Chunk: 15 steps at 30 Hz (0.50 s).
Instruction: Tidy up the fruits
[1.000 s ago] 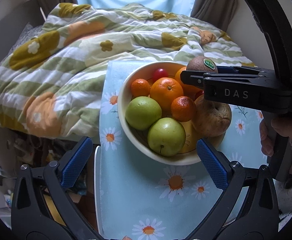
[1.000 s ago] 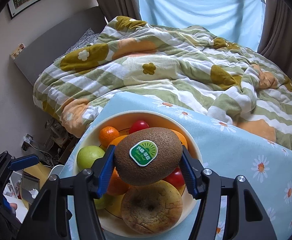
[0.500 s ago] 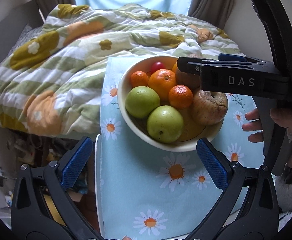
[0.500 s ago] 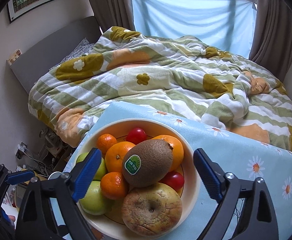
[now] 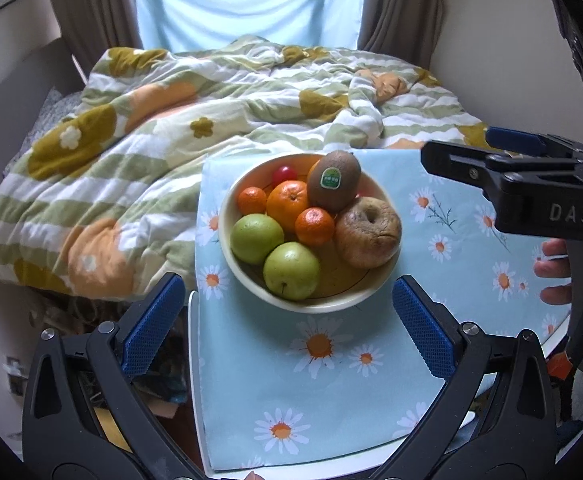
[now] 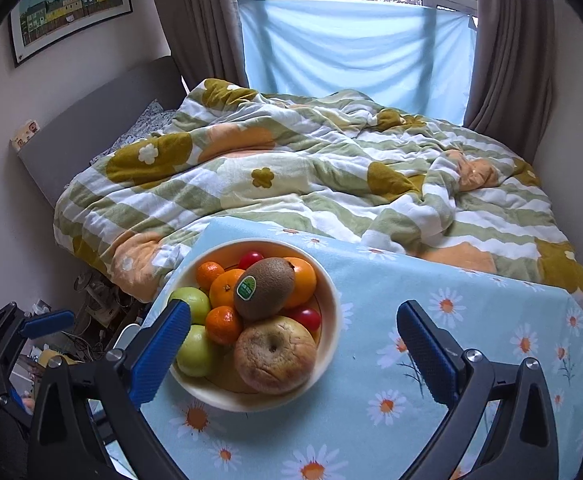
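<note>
Room: bedroom with a rumpled flower-patterned duvet (image 6: 291,176) on the bed, curtains and a window behind, and a small table (image 5: 371,360) under a pale blue daisy cloth in front.
Bowl: cream bowl (image 5: 247,276) on the table's near-left part, full of fruit.
Kiwi: brown kiwi (image 5: 333,186) with a green sticker, lying on top of the pile toward the back, leaning on the large orange (image 5: 287,204) and touching the brown, wrinkled apple (image 5: 367,232).
Other fruit: two green apples (image 5: 291,270) at the front left, two small mandarins, and cherry tomatoes tucked behind.
Right tongs: right tongs (image 6: 291,348) released, jaws spread wide and holding nothing; they have just been opening, and the kiwi lies free in the bowl, clear of both blue pads.
Left tongs: left tongs (image 5: 287,328) released and empty, hovering in front of the bowl.
Step in hand: the kiwi appears placed; both tools sit back from the bowl.
Next move: judging by the bare cloth, no loose fruit is visible, so the next move calls for a look beyond these views, or the sorting may be done.
Left view only: shows the right tool from the side, with the person's fingers on its handle.
Right view only: shows a framed picture (image 6: 71,4) on the wall, clutter on the floor and a red tomato (image 6: 307,318) beside the wrinkled apple.
</note>
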### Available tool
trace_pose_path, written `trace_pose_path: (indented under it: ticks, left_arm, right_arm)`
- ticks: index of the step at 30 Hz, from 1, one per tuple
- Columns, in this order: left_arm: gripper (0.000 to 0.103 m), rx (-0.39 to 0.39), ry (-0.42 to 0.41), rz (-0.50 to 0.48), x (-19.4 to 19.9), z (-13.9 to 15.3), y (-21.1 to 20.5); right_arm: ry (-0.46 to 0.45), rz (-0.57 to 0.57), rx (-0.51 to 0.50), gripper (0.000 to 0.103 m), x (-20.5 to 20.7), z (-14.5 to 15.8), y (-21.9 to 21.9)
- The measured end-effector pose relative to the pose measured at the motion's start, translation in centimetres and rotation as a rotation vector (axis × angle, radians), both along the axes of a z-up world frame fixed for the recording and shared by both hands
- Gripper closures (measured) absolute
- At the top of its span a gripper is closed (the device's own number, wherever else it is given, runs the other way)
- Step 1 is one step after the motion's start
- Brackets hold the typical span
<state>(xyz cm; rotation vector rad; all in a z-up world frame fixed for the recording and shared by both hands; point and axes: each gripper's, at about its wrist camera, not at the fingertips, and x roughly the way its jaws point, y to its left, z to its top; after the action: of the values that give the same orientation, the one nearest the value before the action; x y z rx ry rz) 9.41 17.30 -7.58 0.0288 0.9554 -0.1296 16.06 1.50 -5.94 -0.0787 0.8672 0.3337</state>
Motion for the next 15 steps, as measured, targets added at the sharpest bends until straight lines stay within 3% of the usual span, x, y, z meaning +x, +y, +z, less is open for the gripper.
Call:
trace_pose_path:
  ticks: [7,15]
  left_arm:
    - [0.0,-0.019,-0.041,0.015,-1.3,3.7,-3.5]
    - [0.0,-0.02,-0.095,0.044,-2.8,6.1,-7.4]
  right_arm:
    - [-0.023,-0.118,-0.019,0.0,-3.6,4.6,-6.5]
    - [-0.029,-0.236,-0.069,0.0,-7.3,5.8,-12.7]
